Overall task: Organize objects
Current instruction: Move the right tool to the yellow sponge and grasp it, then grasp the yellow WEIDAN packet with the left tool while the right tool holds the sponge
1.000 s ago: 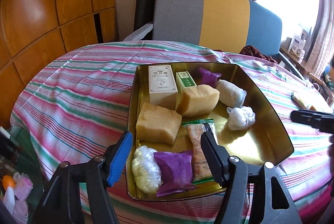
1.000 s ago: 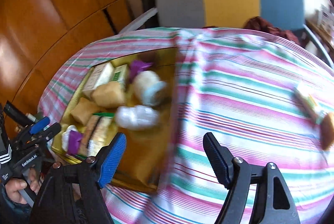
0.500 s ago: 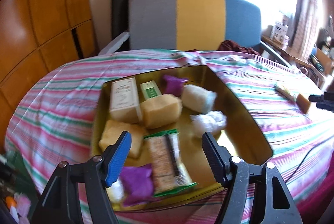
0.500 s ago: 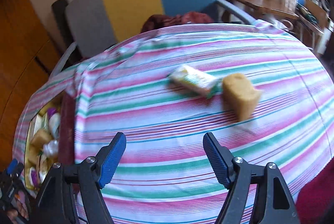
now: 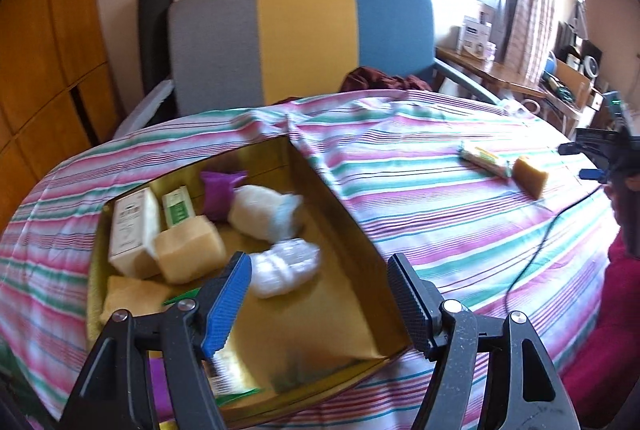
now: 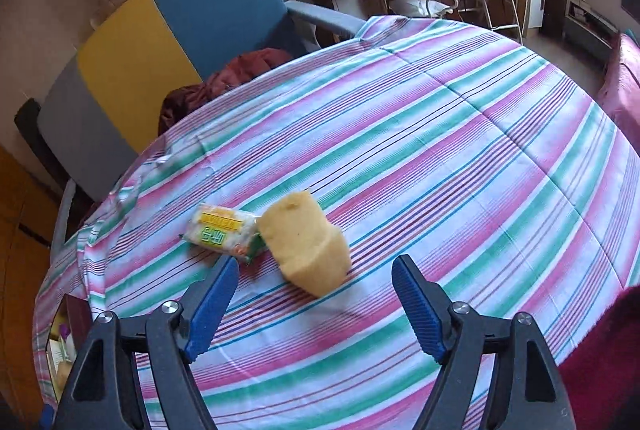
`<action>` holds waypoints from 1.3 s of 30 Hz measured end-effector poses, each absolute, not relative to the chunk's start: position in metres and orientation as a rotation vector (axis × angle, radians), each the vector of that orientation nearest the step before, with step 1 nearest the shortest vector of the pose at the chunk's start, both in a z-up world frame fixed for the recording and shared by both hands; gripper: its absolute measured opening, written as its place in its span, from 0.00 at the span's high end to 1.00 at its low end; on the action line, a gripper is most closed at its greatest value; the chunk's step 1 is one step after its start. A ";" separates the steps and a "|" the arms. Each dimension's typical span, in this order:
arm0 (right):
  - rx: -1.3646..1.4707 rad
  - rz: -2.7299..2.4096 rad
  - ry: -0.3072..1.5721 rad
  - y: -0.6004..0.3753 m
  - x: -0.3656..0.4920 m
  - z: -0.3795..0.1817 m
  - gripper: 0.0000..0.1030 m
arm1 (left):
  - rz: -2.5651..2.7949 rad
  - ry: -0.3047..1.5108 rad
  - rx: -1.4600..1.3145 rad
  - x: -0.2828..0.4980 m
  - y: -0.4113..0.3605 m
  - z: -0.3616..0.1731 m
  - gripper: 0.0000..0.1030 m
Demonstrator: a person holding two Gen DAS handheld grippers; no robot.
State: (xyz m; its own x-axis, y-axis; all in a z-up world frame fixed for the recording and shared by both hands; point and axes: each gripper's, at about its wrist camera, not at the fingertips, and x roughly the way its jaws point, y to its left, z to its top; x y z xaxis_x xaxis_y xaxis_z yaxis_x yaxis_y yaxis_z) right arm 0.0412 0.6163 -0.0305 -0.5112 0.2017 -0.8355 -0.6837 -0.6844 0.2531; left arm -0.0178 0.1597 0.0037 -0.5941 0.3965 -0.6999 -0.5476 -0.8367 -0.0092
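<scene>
- Yellow sponge block (image 6: 308, 242) out on the striped surface (image 6: 460, 157), at about twelve o'clock from the right gripper (image 6: 314, 304) and near its fingertips, not yet between them.
- Long axis of the block: from ten o'clock to four o'clock in the right wrist view, slanted across the gap between the jaws.
- Touching the block's ten o'clock end: a green-and-yellow snack packet (image 6: 222, 232), ahead of the blue left-hand finger (image 6: 212, 306).
- Right gripper: empty, jaws wide and just opened further, nothing between them.
- Left gripper (image 5: 320, 300): empty too, jaws about half spread, over the gold tin tray (image 5: 356, 230), which already holds sponges, boxes and wrapped pieces.
- From the left wrist view: block and packet well apart at two o'clock, so clearly the right hand's pick.
- Probably a roll of the wrist needed to square the jaws to the block, though fisheye bend makes the angle uncertain.
</scene>
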 end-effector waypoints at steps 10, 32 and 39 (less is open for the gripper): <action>-1.327 2.270 0.628 0.613 -0.009 -0.069 0.21 | 2.263 0.282 -1.001 -0.018 0.218 0.009 0.31; -1.048 2.195 0.644 0.640 0.040 -0.027 0.53 | 1.915 0.169 -1.350 -0.071 0.423 -0.027 0.33; -1.025 2.198 0.734 0.647 0.046 -0.028 0.53 | 1.911 0.130 -1.460 -0.096 0.486 -0.052 0.38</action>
State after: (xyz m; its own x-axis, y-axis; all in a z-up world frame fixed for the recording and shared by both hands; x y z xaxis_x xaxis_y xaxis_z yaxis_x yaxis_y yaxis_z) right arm 0.0463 0.6473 -0.0283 -0.5230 0.2817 -0.8044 -0.7086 -0.6682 0.2267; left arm -0.0958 0.4858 -0.0522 -0.1023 0.4742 -0.8744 -0.5884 -0.7377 -0.3312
